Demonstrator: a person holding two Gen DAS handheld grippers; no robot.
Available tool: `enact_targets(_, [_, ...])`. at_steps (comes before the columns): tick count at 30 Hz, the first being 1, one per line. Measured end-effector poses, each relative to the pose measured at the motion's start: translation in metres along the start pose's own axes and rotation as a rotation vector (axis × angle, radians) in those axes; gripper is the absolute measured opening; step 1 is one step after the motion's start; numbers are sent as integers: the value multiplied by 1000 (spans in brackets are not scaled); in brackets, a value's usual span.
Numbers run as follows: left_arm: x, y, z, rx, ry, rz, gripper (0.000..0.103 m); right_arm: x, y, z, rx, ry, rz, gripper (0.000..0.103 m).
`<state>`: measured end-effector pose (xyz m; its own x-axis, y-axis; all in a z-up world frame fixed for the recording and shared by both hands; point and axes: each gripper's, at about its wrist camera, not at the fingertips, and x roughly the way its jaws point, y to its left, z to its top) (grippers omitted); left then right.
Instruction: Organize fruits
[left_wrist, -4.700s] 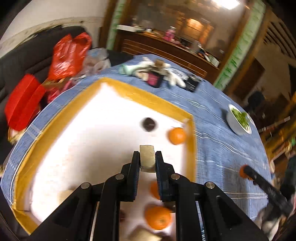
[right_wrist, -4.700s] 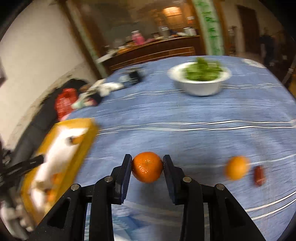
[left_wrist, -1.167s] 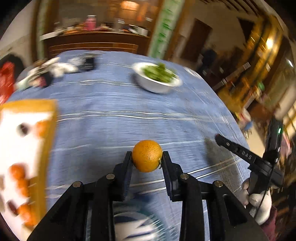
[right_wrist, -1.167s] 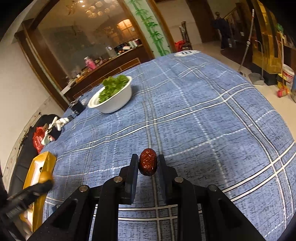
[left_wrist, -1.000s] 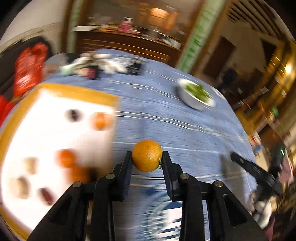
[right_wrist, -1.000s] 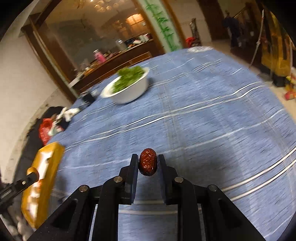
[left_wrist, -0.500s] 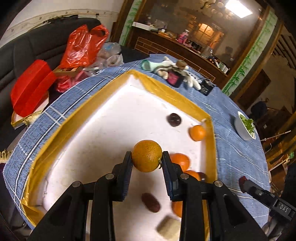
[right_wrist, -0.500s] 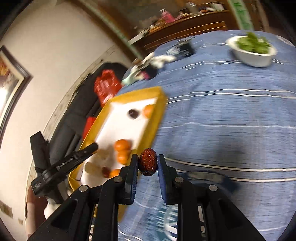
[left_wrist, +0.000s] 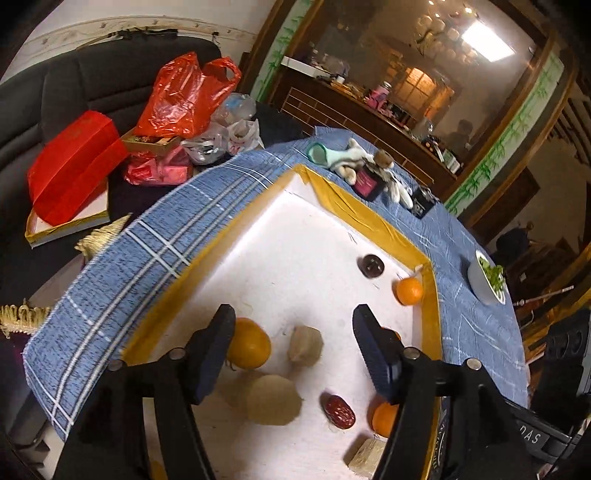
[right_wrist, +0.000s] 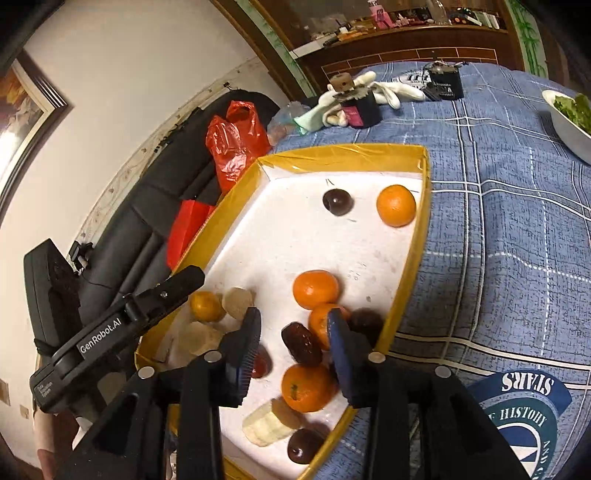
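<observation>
A white tray with a yellow rim (left_wrist: 373, 218) (right_wrist: 417, 236) lies on the blue checked tablecloth and holds oranges, dark red dates, dark round fruits and pale chunks. My left gripper (left_wrist: 291, 325) is open above the tray's near end; an orange (left_wrist: 249, 347) lies by its left finger. It also shows in the right wrist view (right_wrist: 207, 305). My right gripper (right_wrist: 293, 328) is open over the tray's near right corner, with a dark red date (right_wrist: 301, 343) lying loose between its fingers beside oranges (right_wrist: 316, 290).
A white bowl of greens (left_wrist: 485, 282) (right_wrist: 570, 122) stands farther along the table. Gloves, a dark jar and a small black box (right_wrist: 360, 99) lie beyond the tray. Red bags (left_wrist: 181, 96) and a red box sit on the black sofa to the left.
Both grippers have opened. The left one has let go of its orange and the right one its date; both fruits now lie in the tray.
</observation>
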<state>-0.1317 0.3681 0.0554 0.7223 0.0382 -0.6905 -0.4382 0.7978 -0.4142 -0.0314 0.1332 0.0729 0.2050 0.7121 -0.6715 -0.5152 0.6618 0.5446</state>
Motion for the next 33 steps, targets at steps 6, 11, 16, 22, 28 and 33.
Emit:
enact_targets(6, [-8, -4, -2, -9, -22, 7, 67, 4, -11, 6, 26, -2, -65, 42])
enact_targets(11, [-20, -18, -3, 42, -56, 19, 71, 12, 0, 2, 10, 68, 46, 51])
enact_targets(16, [-35, -33, -7, 100, -109, 55, 74, -17, -7, -4, 65, -7, 119, 51])
enact_targets(22, [-48, -71, -30, 194, -200, 168, 91, -67, -42, -31, 151, -159, -40, 51])
enact_targets(28, [-50, -118, -56, 332, -233, 251, 100, -94, -57, -55, 130, -267, -263, 59])
enact_targets(33, [-48, -138, -70, 368, -198, 251, 100, -107, -55, -70, 53, -311, -350, 65])
